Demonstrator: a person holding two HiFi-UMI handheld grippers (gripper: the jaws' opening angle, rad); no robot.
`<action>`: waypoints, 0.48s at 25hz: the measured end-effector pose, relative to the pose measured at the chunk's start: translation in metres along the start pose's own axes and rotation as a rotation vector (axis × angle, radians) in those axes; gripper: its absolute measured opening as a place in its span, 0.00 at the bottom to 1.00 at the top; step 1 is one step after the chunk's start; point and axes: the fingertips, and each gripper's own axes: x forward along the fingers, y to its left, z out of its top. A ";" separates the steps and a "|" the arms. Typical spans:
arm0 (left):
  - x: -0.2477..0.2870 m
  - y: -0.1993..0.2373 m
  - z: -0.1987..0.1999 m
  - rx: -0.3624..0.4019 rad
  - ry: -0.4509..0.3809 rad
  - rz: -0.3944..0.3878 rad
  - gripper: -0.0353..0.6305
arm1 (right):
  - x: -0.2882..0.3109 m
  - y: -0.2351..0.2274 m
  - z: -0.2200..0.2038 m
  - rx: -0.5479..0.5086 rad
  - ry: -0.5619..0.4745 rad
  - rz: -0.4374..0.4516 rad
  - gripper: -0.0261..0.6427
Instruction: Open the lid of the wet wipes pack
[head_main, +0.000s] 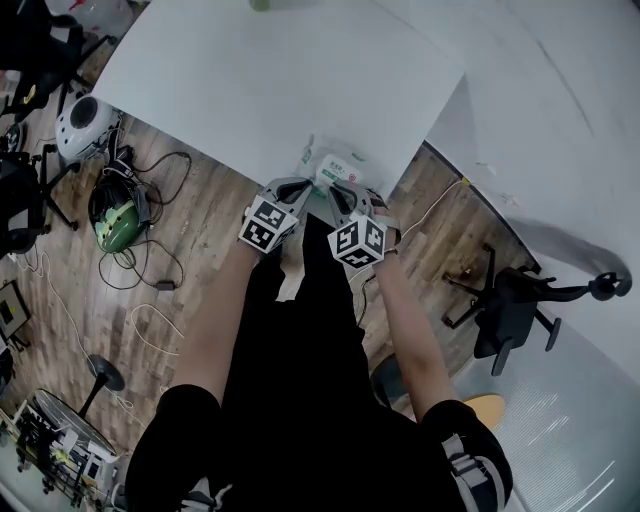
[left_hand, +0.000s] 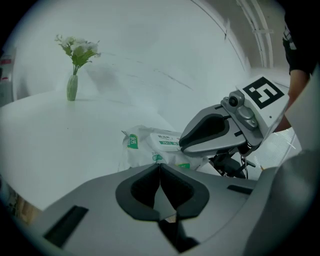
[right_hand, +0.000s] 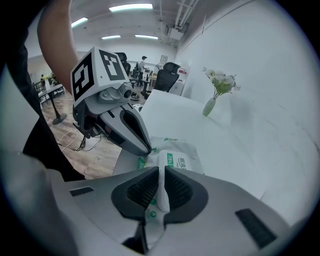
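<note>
Here the wet wipes pack (head_main: 335, 168) lies lid-up at the near edge of the table (head_main: 250, 80), its long axis along that edge. Our right gripper (right_hand: 161, 172) pinches the lid (right_hand: 177, 161) at its near end, likely to lift it. Our left gripper (left_hand: 160, 170), clenched on nothing, tips toward the pack's edge, we judge to steady it.

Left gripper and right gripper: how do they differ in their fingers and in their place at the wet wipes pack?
On the left gripper the fingers are pressed together, nothing between them; on the right gripper they close on the white lid, a thin slit apart. The left gripper meets the wet wipes pack at one end; the right gripper comes at its lid. Both point down at the pack.
</note>
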 end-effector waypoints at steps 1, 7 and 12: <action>-0.001 0.000 0.000 -0.018 -0.005 -0.004 0.09 | 0.000 0.000 0.000 0.003 -0.001 0.001 0.12; -0.001 0.000 -0.003 -0.026 0.005 -0.010 0.09 | -0.003 0.001 0.003 0.011 -0.001 0.003 0.11; 0.000 -0.001 -0.004 -0.032 0.016 -0.014 0.09 | -0.006 0.000 0.003 0.033 -0.009 0.013 0.10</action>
